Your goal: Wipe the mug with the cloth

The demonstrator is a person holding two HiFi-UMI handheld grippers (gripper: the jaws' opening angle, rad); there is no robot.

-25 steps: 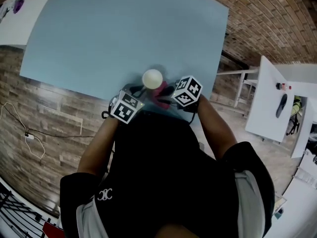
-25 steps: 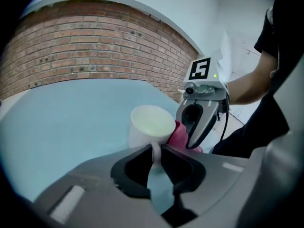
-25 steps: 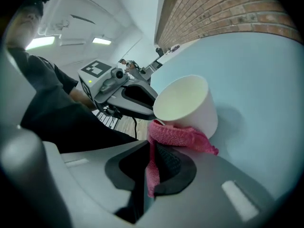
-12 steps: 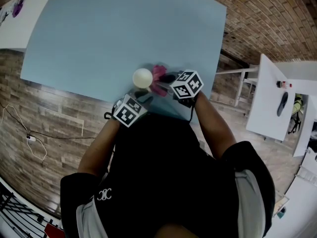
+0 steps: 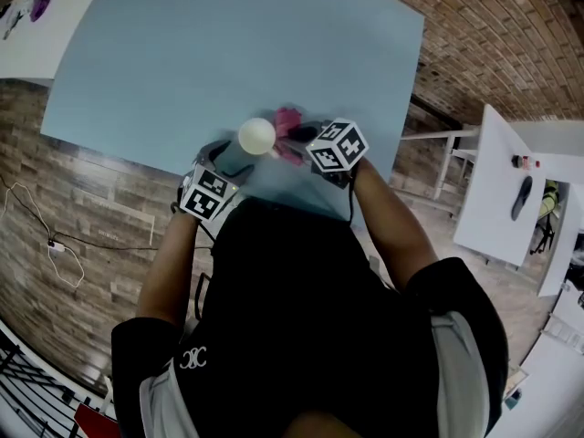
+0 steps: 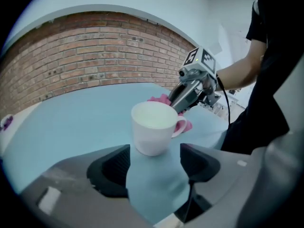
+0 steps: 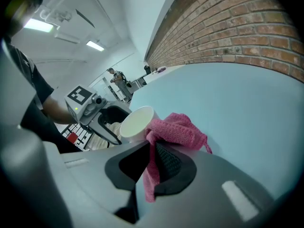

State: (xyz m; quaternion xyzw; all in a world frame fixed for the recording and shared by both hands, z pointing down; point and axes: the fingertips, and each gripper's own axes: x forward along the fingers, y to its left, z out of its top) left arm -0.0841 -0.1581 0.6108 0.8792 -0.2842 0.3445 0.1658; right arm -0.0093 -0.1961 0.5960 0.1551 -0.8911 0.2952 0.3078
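We find the mug [image 6: 153,133] mid-frame, upright on the surface [image 6: 71,122] and empty. The left tool [image 6: 154,164] is opening, the mug at its tips untouched. The right tool [image 7: 152,161] clamps the cloth [image 7: 178,129].

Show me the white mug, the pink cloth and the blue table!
white mug [image 6: 151,137]: left gripper view, on its front wall.
pink cloth [image 7: 178,129]: right gripper view, on the bunched part.
blue table [image 5: 228,53]: head view, on its bare top.
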